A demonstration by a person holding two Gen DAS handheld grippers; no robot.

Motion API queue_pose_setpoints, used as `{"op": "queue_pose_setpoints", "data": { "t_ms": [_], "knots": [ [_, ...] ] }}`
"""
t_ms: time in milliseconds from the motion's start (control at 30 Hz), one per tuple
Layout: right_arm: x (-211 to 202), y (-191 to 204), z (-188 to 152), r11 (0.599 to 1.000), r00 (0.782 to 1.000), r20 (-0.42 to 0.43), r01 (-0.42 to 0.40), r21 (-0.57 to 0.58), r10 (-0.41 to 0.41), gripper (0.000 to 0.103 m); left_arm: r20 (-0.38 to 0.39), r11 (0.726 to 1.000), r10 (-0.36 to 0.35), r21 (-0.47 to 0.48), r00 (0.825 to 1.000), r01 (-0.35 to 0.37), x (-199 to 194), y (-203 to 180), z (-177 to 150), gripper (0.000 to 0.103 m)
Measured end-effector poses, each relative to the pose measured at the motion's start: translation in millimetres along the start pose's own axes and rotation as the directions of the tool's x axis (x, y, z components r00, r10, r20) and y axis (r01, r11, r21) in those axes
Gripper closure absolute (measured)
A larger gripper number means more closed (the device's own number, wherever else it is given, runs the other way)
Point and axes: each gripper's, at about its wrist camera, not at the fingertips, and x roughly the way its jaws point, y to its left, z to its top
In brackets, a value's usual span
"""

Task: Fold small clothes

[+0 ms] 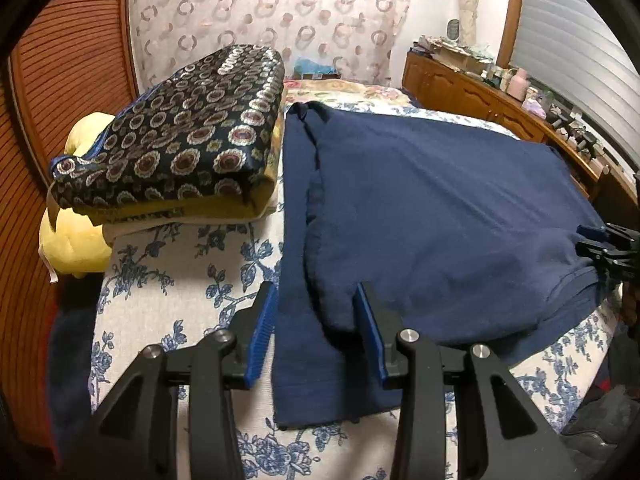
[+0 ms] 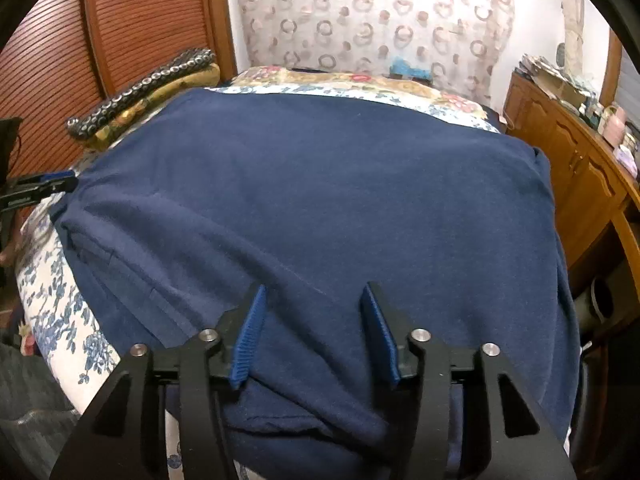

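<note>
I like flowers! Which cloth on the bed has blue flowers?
The white bedsheet under everything; the shirt is plain navy, and the folded cloth has round medallions.

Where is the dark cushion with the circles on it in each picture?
Left wrist view: the patterned cushion sits big at upper left, beside the navy garment.
Right wrist view: the cushion is a thin strip at upper left.
Shared landmark: the ring-patterned curtain.

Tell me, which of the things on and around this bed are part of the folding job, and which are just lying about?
Part of the job:
- navy garment, spread on the bed
- left gripper, open over its near edge
- right gripper, open above it

Just lying about:
- patterned cushion
- yellow soft toy
- floral bedspread
- cluttered wooden cabinet
</note>
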Motion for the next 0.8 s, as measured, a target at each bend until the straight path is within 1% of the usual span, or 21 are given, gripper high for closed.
{"op": "queue_pose_setpoints", "data": {
  "t_ms": [67,167,300,367,600,800],
  "knots": [
    [0.5,2.8,-0.1,1.0,1.0,-0.007,0.009,-0.021,-0.009,0.039,-0.009,1.0,0.003,-0.002,1.0,-0.003,3.1,0.9,-1.4,0.063],
    [0.7,8.0,-2.1,0.998,0.999,-0.012,0.036,-0.043,-0.036,0.034,-0.015,1.0,0.008,-0.004,1.0,-0.009,6.0,1.1,-2.6,0.06],
    [0.9,6.6,-3.6,0.999,0.999,-0.017,0.041,-0.024,-0.041,0.031,-0.012,1.0,0.017,-0.01,1.0,-0.017,7.7,1.8,-5.4,0.053],
    [2.0,9.3,-2.4,0.998,0.998,-0.02,0.054,-0.015,-0.055,0.028,-0.008,1.0,0.019,-0.013,1.0,-0.019,8.0,2.8,-6.3,0.05],
    [1.3,11.1,-6.0,0.994,0.995,-0.017,0.103,0.032,-0.102,0.02,-0.006,1.0,0.021,-0.003,1.0,-0.021,7.8,0.5,-7.3,0.047],
    [-0.4,10.4,-10.4,0.994,0.995,-0.006,0.1,0.04,-0.1,0.015,-0.013,1.0,0.013,-0.01,1.0,-0.013,7.5,0.0,-6.7,0.047]
  ]
}}
